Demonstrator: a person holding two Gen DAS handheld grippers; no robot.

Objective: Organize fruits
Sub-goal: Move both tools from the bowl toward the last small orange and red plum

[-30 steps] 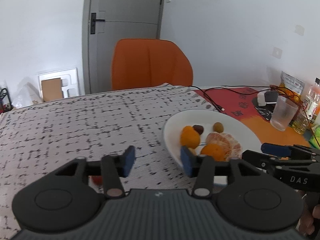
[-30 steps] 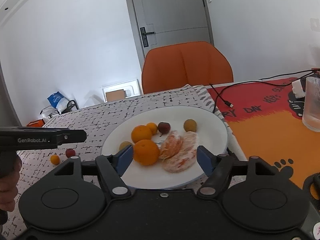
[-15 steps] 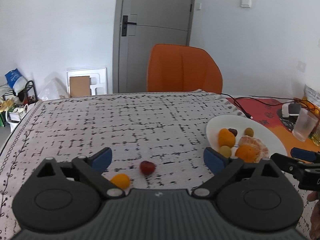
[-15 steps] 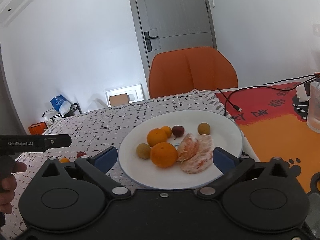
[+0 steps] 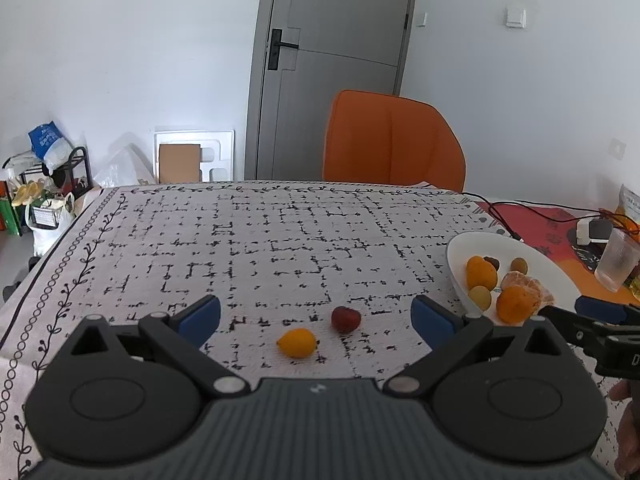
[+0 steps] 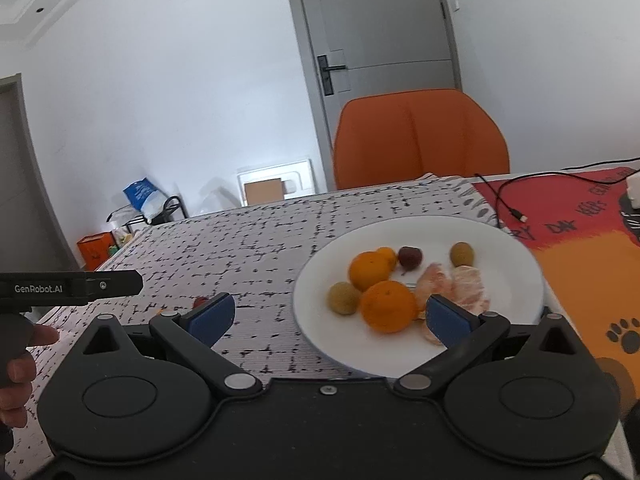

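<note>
The left gripper (image 5: pixel 316 318) hung over the near part of the table (image 5: pixel 256 240), and its blue-padded jaws were opening, already spread wide, with nothing pressed between them. On the patterned tablecloth (image 5: pixel 200 264) just ahead of it, within the span of the jaws, lay a small yellow-orange fruit (image 5: pixel 297 343) and, just beside it and a little farther in, a small dark red fruit (image 5: pixel 345 319); the two lay close together, but whether they touched could not be told.

The white plate (image 6: pixel 516 280) sat near the cloth's right edge, next to a red and orange mat (image 6: pixel 580 256). It carried two oranges (image 6: pixel 389 306), a peeled orange (image 6: pixel 460 286) in two pieces, two small greenish-brown fruits (image 6: pixel 343 298), a dark red fruit (image 6: pixel 410 257) and a smaller orange fruit partly hidden behind the farther orange.

The right gripper (image 6: pixel 329 316) was held at the plate's near rim with its jaws spread wide apart and empty; one pad stood in front of the peeled orange, the other over the cloth left of the plate. A hand (image 6: pixel 18 364) showed at the left edge of the right wrist view, holding the left gripper's handle.

An orange chair (image 5: pixel 394 140) stood at the table's far side, with a grey door (image 5: pixel 332 60) behind it.
</note>
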